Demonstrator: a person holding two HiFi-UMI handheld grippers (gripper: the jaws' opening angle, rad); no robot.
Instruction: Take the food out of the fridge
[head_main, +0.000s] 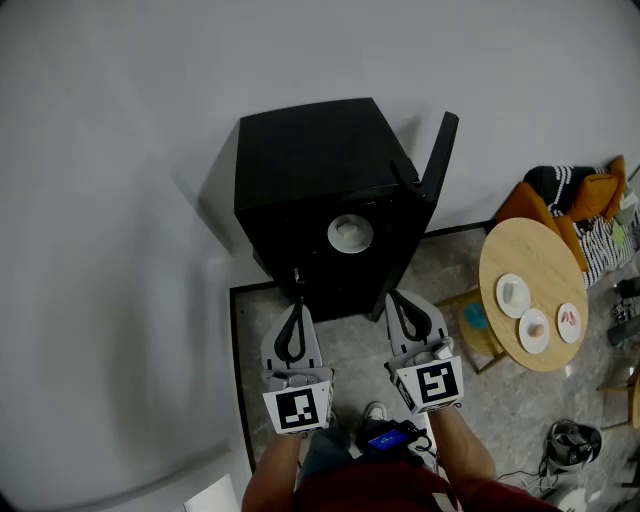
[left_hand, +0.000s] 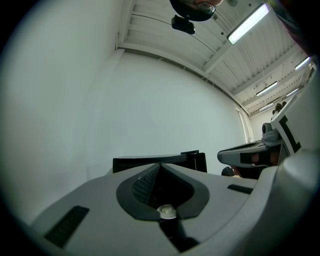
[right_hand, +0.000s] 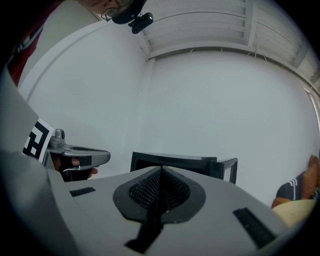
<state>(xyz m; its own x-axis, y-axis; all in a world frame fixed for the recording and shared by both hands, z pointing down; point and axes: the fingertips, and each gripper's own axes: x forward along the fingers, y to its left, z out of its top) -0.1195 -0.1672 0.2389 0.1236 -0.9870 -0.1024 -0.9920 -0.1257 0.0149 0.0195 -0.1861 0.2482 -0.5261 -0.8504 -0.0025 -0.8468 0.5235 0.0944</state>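
Note:
A black mini fridge (head_main: 315, 190) stands against the white wall, its door (head_main: 438, 155) swung open to the right. Inside its front opening sits a white dish (head_main: 350, 233) with pale food; I cannot tell what kind. My left gripper (head_main: 297, 288) and right gripper (head_main: 394, 299) hang side by side just short of the opening, both shut and holding nothing. In the left gripper view the shut left gripper (left_hand: 159, 165) points at the fridge (left_hand: 145, 161). From the right gripper view, the right gripper (right_hand: 161, 169) also faces the fridge (right_hand: 175, 161).
A round wooden table (head_main: 520, 250) stands to the right with three small plates (head_main: 534, 330) of food. A stool (head_main: 476, 322) is tucked under it. Striped and orange cushions (head_main: 580, 200) lie far right, and a bag (head_main: 568, 442) sits on the floor.

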